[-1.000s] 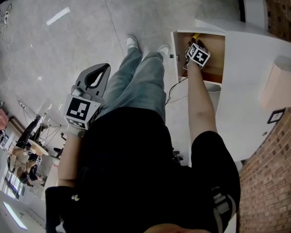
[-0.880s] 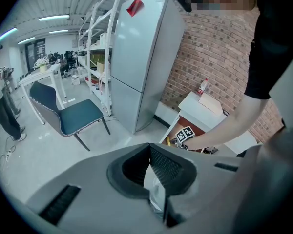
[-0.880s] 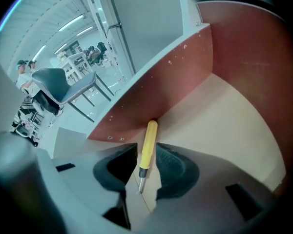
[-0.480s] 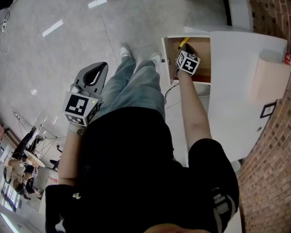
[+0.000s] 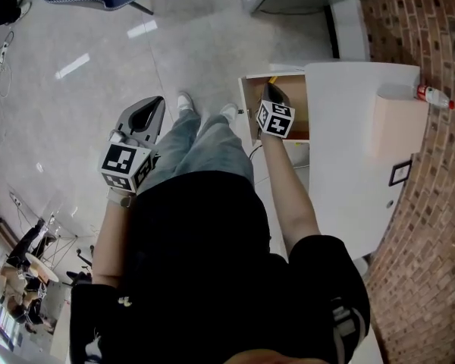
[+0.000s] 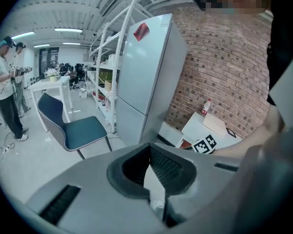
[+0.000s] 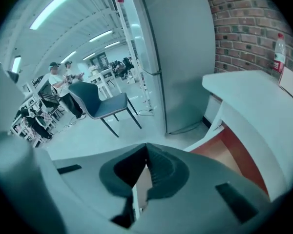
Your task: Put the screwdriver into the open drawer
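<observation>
The open drawer [image 5: 294, 111] juts from the white cabinet, its wooden inside showing. A small yellow end of the screwdriver [image 5: 272, 79] lies at the drawer's far edge; the rest is hidden behind my right gripper [image 5: 268, 91]. That gripper hangs over the drawer with its jaws shut and nothing between them [image 7: 146, 147]. The drawer's brown bottom [image 7: 234, 155] shows to its right. My left gripper [image 5: 142, 115] is held out over the floor, left of the person's legs. Its jaws meet at the tips and are empty [image 6: 149, 147].
A beige box [image 5: 394, 123] and a bottle [image 5: 434, 95] stand on the white cabinet top [image 5: 349, 165] against the brick wall. A grey fridge [image 7: 180, 48] and a blue chair [image 7: 105, 104] stand beyond the drawer. People [image 7: 58, 89] are farther back.
My right gripper has lifted up out of the drawer, leaving the screwdriver inside. My left gripper has risen slightly. The head view has swung, so the cabinet sits lower in the frame.
</observation>
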`<state>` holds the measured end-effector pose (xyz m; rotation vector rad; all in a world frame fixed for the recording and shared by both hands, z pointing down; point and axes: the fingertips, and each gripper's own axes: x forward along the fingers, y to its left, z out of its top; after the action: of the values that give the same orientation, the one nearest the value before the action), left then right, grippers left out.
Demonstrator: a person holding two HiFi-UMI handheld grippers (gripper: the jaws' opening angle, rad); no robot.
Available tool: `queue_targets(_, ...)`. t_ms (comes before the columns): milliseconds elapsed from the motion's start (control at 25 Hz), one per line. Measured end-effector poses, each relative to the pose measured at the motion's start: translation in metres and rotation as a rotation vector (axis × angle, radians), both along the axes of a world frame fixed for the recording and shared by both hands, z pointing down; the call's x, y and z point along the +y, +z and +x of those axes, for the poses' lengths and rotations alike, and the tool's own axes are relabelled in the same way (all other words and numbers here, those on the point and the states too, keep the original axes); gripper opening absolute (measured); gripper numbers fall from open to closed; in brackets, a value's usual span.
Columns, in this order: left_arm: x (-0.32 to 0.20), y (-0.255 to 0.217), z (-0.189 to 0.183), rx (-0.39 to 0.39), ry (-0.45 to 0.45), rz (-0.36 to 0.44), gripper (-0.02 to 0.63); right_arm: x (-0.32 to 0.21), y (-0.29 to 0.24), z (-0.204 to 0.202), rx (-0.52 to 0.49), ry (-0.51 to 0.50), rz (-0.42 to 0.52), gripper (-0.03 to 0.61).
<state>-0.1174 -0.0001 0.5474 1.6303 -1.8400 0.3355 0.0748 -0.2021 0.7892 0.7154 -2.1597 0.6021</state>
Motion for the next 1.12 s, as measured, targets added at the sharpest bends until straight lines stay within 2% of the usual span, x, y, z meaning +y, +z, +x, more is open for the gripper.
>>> queue_targets(240, -0.007, -0.022, -0.01, -0.02, -0.019, 0.056, 0.004, 0.01, -0.081, -0.032, -0.13, -0.067, 0.029, 0.009)
queue_targets(440, -0.011, -0.043, -0.019, -0.031, -0.029, 0.112, 0.003, 0.017, -0.151, -0.054, -0.214, -0.132, 0.089, 0.009)
queue_targets(840, -0.019, -0.101, -0.029, -0.105, -0.004, 0.23, 0.003, 0.022, -0.293, -0.084, -0.368, -0.238, 0.313, 0.009)
queue_targets(1120, -0.026, -0.147, -0.039, -0.166, 0.001, 0.323, 0.003, 0.028, -0.373, -0.094, -0.46, -0.304, 0.465, 0.009)
